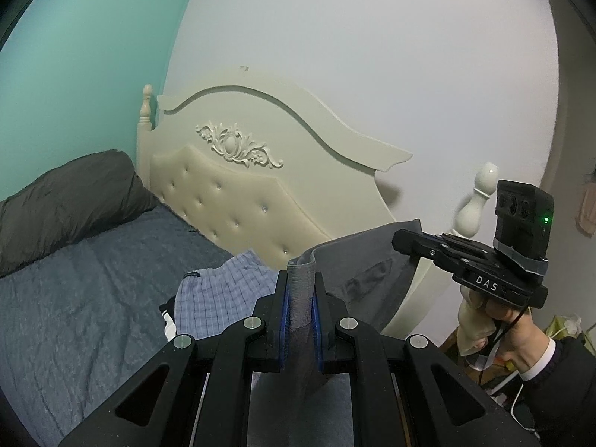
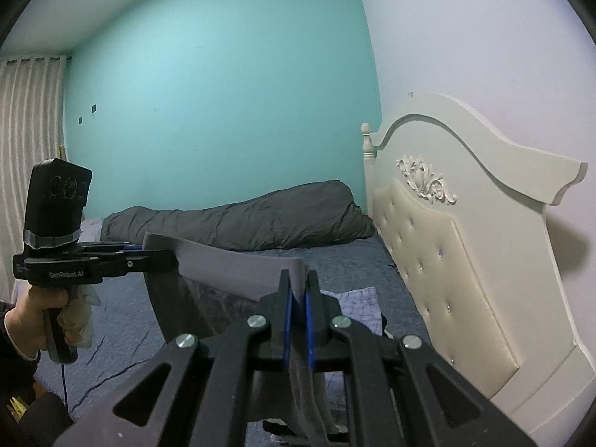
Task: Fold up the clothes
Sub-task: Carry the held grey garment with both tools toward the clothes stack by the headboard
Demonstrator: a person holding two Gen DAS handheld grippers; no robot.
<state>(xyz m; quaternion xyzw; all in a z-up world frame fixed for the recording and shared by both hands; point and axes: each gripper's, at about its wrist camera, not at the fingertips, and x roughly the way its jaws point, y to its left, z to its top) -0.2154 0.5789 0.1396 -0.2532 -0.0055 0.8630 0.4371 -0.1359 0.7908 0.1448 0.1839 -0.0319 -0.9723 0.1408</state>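
We have our left gripper [image 1: 301, 298] pinching the ribbed edge of the grey garment [image 1: 368, 260], our right gripper [image 2: 298, 294] clamped on its other end, so the cloth hangs stretched between the jaws above the bed [image 1: 93, 279]; beyond them lie a checked shirt [image 1: 223, 294] and the headboard [image 1: 231, 186]

So you've got two grippers, left gripper [image 1: 301, 300] and right gripper [image 2: 298, 298], both clamped on one grey garment [image 1: 372, 260]. One checked shirt [image 1: 223, 294] near the one cream headboard [image 1: 238, 201], one dark duvet [image 1: 63, 197] left of it, one blue sheet [image 1: 93, 290]
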